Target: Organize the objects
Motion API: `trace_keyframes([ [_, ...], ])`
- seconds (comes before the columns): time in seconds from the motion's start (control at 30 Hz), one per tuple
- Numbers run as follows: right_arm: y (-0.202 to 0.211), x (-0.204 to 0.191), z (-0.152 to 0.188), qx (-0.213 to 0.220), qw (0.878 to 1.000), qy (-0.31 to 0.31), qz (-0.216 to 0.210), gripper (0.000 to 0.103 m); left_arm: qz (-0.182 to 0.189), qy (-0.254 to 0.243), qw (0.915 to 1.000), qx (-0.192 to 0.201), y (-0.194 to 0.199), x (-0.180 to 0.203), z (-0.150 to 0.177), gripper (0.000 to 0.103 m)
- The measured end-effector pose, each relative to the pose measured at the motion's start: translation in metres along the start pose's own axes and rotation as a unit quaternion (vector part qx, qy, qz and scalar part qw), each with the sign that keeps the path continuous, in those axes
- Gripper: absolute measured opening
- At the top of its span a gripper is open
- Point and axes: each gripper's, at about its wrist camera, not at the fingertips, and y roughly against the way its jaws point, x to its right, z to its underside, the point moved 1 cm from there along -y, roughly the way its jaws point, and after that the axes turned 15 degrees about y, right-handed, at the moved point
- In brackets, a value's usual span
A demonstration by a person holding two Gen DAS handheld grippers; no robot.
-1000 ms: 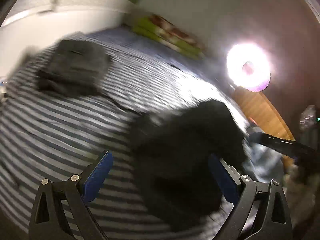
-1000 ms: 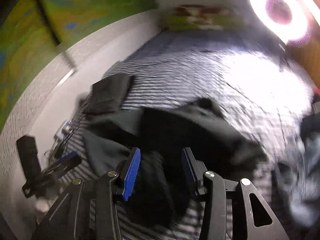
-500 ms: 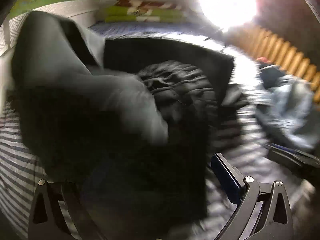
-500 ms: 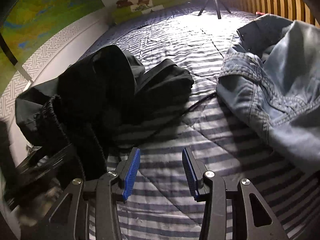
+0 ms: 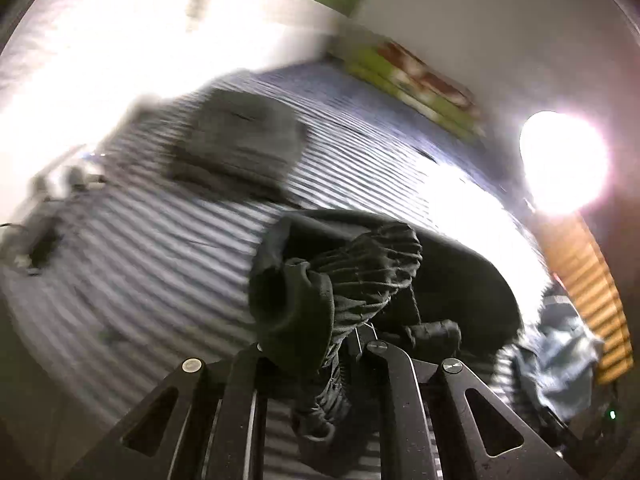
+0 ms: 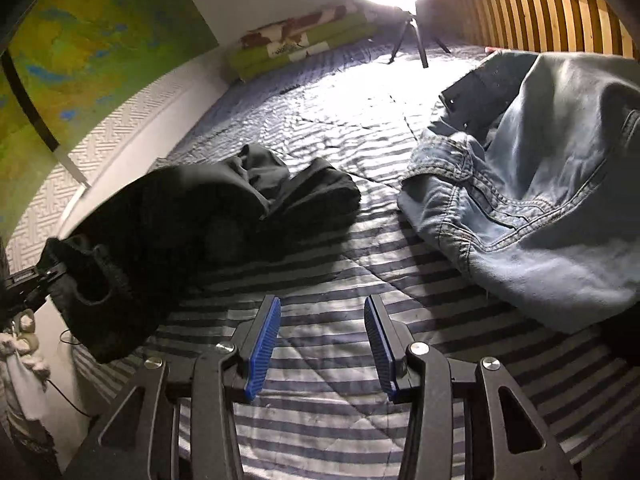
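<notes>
gripping the gathered waistband of the black trousers (image 5: 360, 280), the left tongs (image 5: 356, 344) are clamped tight on it, lifting that end while the legs trail on the striped bed (image 6: 320, 344) toward its wall-side edge. the right tongs (image 6: 322, 344) hang wide and hold nothing. the cloth looks soft, light and floppy, likely to sag; the thick elastic band seems the surest hold. crumpled jeans (image 6: 540, 216) lie near the slatted edge

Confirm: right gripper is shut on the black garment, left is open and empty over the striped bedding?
Sides are swapped. In the left wrist view the left gripper is shut on the black garment; in the right wrist view the right gripper is open and empty over the striped bedding.
</notes>
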Motion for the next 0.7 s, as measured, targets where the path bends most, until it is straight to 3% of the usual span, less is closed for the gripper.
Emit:
trace_keyframes([
  [0.07,0.005,-0.006,0.001,0.004,1.0,0.004,-0.002,0.04,-0.048,0.026,0.9983,0.02,0.008,-0.037,-0.02,0.023],
  [0.1,0.008,-0.009,0.002,0.007,1.0,0.005,-0.006,0.04,-0.075,0.026,0.9964,0.03,0.008,-0.053,-0.025,0.035],
  [0.13,0.008,-0.01,0.002,0.008,1.0,0.006,-0.01,0.04,-0.113,0.021,0.9928,0.031,0.008,-0.07,-0.03,0.043],
  [0.17,0.01,-0.013,0.003,0.009,1.0,0.007,-0.012,0.04,-0.13,0.018,0.9912,0.019,0.005,-0.081,-0.03,0.045],
  [0.23,0.013,-0.019,0.004,0.01,1.0,0.014,-0.012,0.04,-0.124,0.021,0.9921,-0.004,0.006,-0.096,-0.022,0.049],
  [0.37,0.024,-0.034,0.006,0.013,0.999,0.033,-0.018,0.04,-0.098,0.007,0.995,0.019,0.029,-0.094,-0.003,0.063],
  [0.5,0.018,-0.041,0.001,0.007,0.999,0.038,-0.025,0.05,-0.089,-0.004,0.9953,0.036,0.04,-0.092,-0.004,0.062],
  [0.57,0.007,-0.043,-0.005,0.002,0.999,0.041,-0.021,0.054,-0.085,-0.008,0.9951,0.05,0.039,-0.088,-0.005,0.042],
  [0.6,-0.002,-0.043,-0.012,-0.001,0.999,0.044,-0.015,0.055,-0.087,-0.011,0.9947,0.054,0.037,-0.088,-0.008,0.025],
  [0.7,-0.035,-0.043,-0.032,-0.017,0.999,0.045,0.005,0.057,-0.086,-0.018,0.9944,0.059,0.035,-0.088,-0.013,0.023],
])
